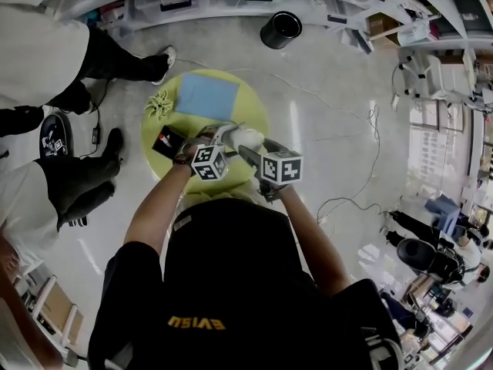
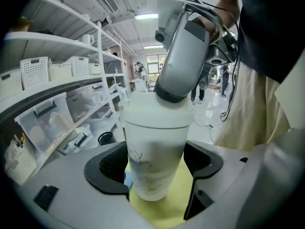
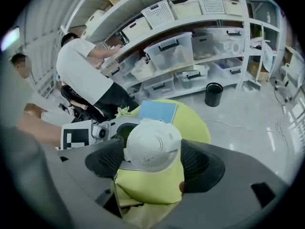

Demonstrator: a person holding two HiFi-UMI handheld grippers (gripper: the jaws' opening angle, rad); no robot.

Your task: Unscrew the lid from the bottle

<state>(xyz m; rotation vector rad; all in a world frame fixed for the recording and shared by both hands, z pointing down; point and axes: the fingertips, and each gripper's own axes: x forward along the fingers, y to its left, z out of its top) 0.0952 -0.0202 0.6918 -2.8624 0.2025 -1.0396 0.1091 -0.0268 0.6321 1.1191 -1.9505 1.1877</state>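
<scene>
**A:** Where's the bottle, and who has it?

**B:** The bottle (image 2: 155,161) stands on the yellow desk (image 1: 254,118), on the side nearest the person. The left gripper (image 2: 157,162) is clamped on its frosted body, with a pad on each side. The right gripper (image 3: 152,159) comes down from above, and its jaws are closed on the white lid (image 3: 152,147).

**A:** Which way does it point?

**B:** It's upright. The long axis is vertical, with the lid end up and the base on the desk. The body tapers toward the base.

**A:** What's the step?

**B:** I'd say it's mid-unscrew, since the lid looks seated on the rim.

**A:** Any tips for doing it well?

**B:** Keep the left gripper tight so the body can't spin or tip. Roll the right gripper about the vertical axis, centred over the lid, with no sideways pull. The lid is smooth and domed, so the pads could slip, and it's better to regrip than to drag. Only lift once the threads are free.
</scene>
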